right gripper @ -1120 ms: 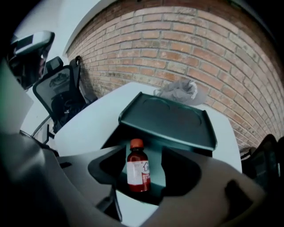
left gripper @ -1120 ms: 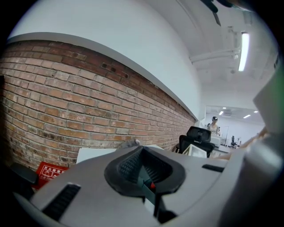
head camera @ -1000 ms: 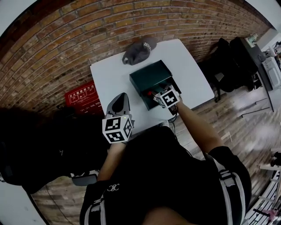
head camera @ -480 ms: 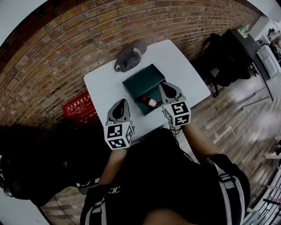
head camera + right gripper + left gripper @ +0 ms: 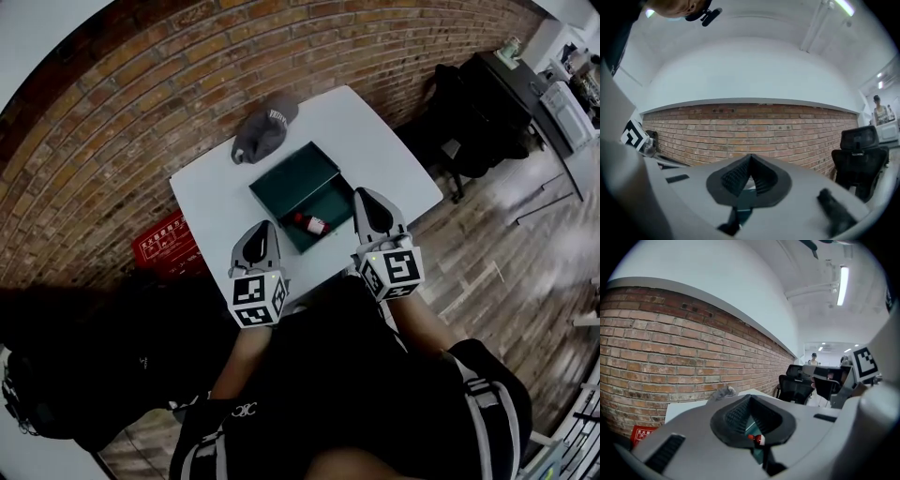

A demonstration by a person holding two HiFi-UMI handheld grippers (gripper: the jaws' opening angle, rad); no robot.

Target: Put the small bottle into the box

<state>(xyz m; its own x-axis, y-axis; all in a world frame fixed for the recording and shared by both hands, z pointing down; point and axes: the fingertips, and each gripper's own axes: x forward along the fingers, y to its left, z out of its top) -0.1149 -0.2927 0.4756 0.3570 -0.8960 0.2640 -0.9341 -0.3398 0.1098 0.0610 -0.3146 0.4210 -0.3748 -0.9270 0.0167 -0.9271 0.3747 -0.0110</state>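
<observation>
Right claw (image 5: 367,199) clenched, nothing between the jaws; its own view shows the ribbed pads meeting at the tips. Left claw (image 5: 262,231) likewise clamped tight and empty. Both hover over the near edge of the table (image 5: 384,141), one on either side of the box (image 5: 292,176).

Box dark green, lid open. Small bottle (image 5: 309,224) lies on its side inside, red cap visible, apart from both claws.

Table white, square, pushed against a brick wall (image 5: 141,94). Grey cap (image 5: 260,133) rests at the far edge, just beyond the box. Red crate (image 5: 167,241) on the floor to the left. Wooden floor (image 5: 487,267) to the right; black office chairs (image 5: 469,122) beyond.
</observation>
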